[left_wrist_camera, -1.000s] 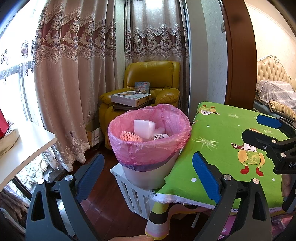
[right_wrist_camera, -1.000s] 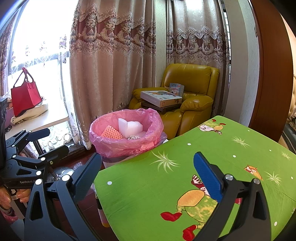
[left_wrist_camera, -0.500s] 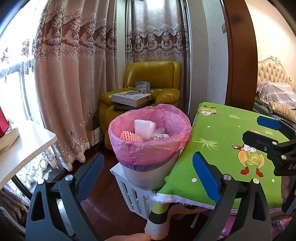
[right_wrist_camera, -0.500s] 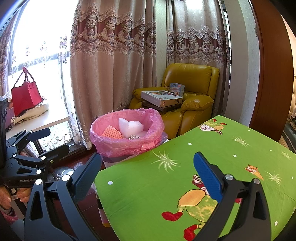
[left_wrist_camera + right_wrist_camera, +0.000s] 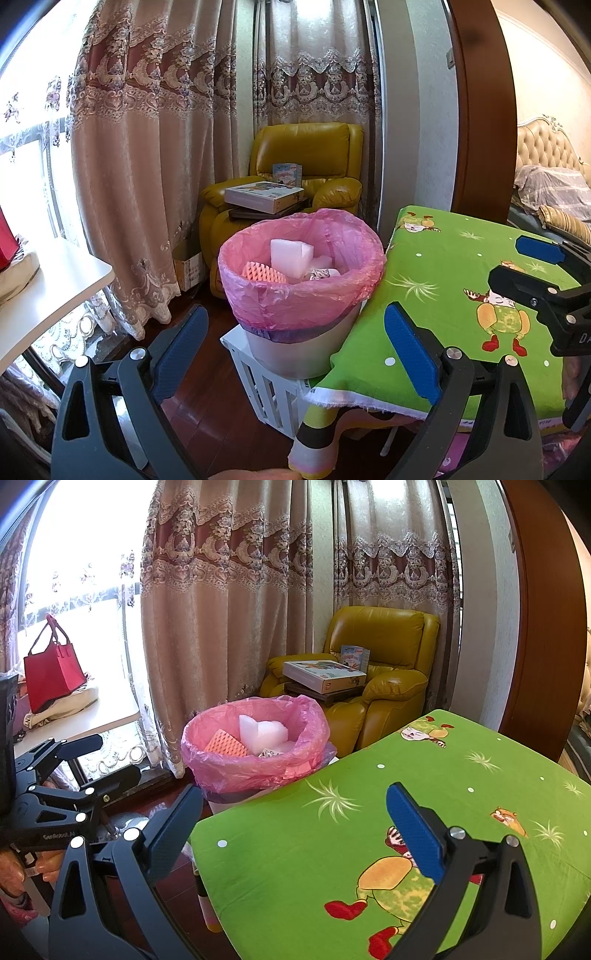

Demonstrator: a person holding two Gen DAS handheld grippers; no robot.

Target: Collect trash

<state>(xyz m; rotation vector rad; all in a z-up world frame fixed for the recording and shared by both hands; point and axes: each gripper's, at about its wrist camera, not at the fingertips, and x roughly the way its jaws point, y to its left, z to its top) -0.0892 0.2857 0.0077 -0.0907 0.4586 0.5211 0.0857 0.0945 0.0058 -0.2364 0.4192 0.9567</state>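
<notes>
One green table [image 5: 424, 782] under right gripper [image 5: 295, 830]; one pink-lined bin [image 5: 301, 273] ahead of left gripper [image 5: 295, 347]. Both grippers wide open, empty. In bin: one white foam block [image 5: 291, 254], one orange sponge [image 5: 262, 273] (smaller scraps unclear).

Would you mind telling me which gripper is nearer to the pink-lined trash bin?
Left. The left gripper is open, facing the trash bin straight ahead over the floor. The right gripper, also open, hangs over the green tablecloth, with the bin off to its left.
</notes>
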